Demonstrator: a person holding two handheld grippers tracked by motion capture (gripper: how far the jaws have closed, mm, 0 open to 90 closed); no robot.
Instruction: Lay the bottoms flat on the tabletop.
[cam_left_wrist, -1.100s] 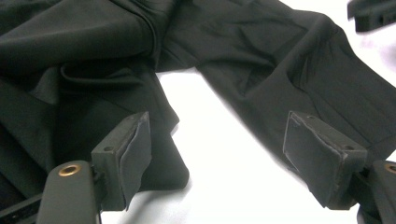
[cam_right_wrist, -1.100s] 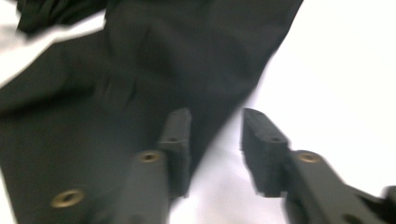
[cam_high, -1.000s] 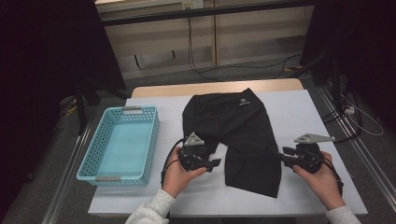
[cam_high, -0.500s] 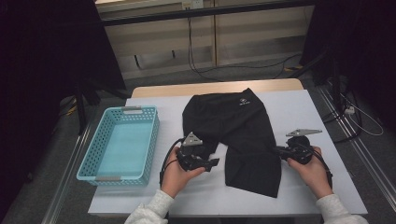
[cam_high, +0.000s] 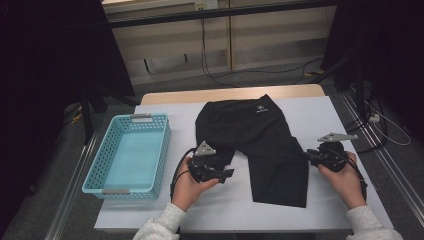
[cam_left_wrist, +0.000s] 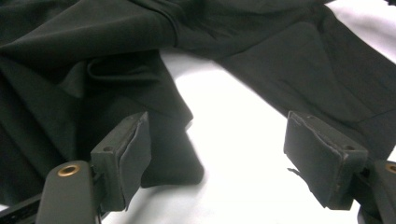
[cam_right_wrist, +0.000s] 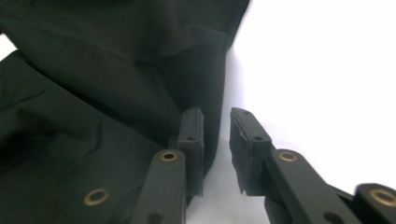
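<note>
Black shorts (cam_high: 260, 135) lie flat on the white table (cam_high: 220, 205), waistband at the far side. One leg is long and reaches toward me; the other is short and folded. My left gripper (cam_high: 227, 173) rests beside the short leg, open, with bare table between its pads (cam_left_wrist: 215, 140) and the folded cloth (cam_left_wrist: 70, 70) next to one pad. My right gripper (cam_high: 306, 155) is at the outer edge of the long leg. Its jaws (cam_right_wrist: 215, 121) have just been opening and stand a little apart. The cloth edge (cam_right_wrist: 93, 70) lies right at the gap, not pinched.
A light blue plastic basket (cam_high: 162, 145) stands empty on the left part of the table. Bare white table lies in front of the shorts and to the right. Cables run across the floor beyond the far edge.
My right hand has shifted a little left and away from me, up to the edge of the long leg. The left hand and the shorts have stayed where they were.
</note>
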